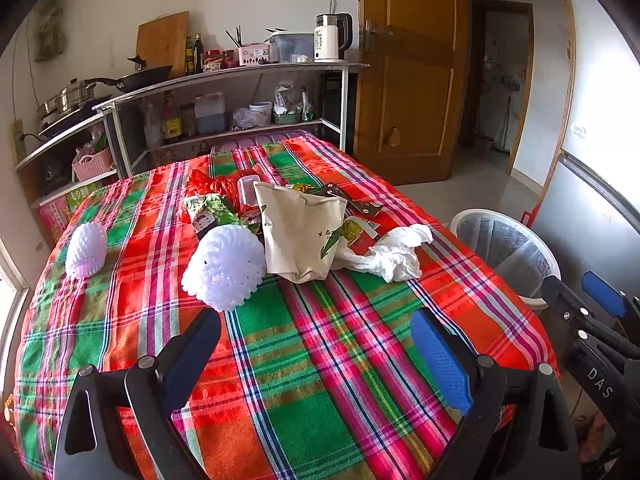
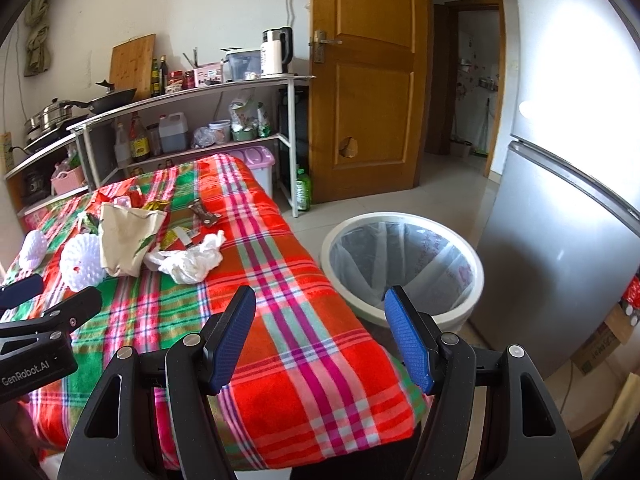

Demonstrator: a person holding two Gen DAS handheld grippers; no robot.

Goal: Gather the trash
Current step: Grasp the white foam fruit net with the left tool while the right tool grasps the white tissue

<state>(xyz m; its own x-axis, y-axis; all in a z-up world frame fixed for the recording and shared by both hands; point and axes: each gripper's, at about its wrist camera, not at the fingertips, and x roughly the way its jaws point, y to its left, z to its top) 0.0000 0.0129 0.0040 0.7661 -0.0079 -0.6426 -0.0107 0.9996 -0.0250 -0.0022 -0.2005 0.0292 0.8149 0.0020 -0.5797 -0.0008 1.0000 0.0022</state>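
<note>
Plaid cloth in red, green and pink covers the surface [image 1: 320,360], with a cluttered kitchen shelf [image 1: 224,76] behind it and a wooden door [image 2: 364,80] to the right. I have the left gripper [image 1: 316,356] hovering over bare cloth at the near edge, fingers [image 1: 440,364] spread wide and holding nothing. I see the right gripper [image 2: 320,336] likewise spread and empty, poised over the near right corner of the surface, its right finger lined up in front of the trash bin [image 2: 404,264]. All the trash lies ahead of both sets of fingers, well apart from them, grouped in the middle of the surface. Nearest to the left fingers is a white foam fruit net [image 1: 226,268], lying on its side with its open end toward the camera. A second foam net [image 1: 86,250] sits apart near the left edge. Touching the first net on its right is a beige paper bag [image 1: 300,232], slumped, its long axis running away from me and its mouth at the far end. A crumpled white tissue [image 1: 394,254] lies just beside the bag, its long axis crosswise, left to right. Behind these are a green snack wrapper [image 1: 210,208], red plastic wrap [image 1: 212,182] and a dark wrapper [image 1: 352,200]. The bin stands on the floor just beside the right edge of the surface, lined with a clear bag.
</note>
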